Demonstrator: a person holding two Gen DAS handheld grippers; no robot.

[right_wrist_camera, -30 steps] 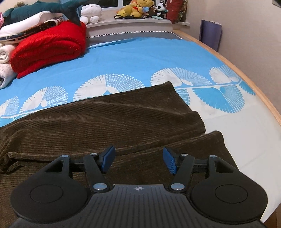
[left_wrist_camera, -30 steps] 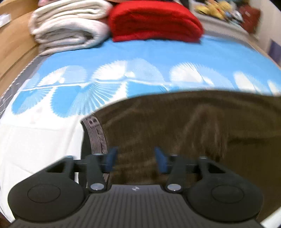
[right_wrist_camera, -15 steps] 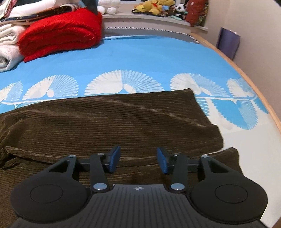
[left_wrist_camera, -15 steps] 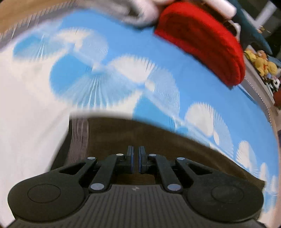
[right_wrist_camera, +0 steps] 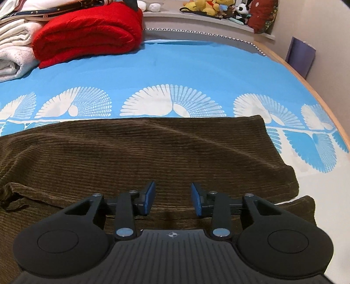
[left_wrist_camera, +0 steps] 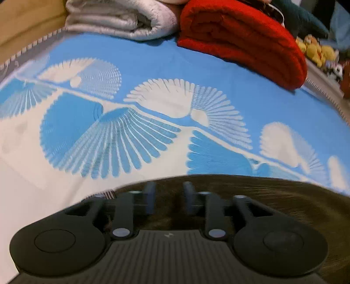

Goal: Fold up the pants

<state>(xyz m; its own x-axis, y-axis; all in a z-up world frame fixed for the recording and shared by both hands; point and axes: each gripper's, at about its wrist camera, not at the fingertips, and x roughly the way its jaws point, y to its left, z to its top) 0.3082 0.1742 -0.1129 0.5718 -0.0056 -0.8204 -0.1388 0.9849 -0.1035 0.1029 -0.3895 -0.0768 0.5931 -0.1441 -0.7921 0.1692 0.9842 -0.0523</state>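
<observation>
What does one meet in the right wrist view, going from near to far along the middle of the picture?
right gripper → brown corduroy pants → row of white fan shapes on the blue bed sheet → plain blue part of the sheet → ledge with plush toys

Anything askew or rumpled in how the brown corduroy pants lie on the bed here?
Yes. In the right wrist view the brown corduroy pants are doubled leg over leg, but the upper leg's hem sits skewed, leaving the lower hem sticking out, and the near left edge is bunched. Both grippers are open.
</observation>
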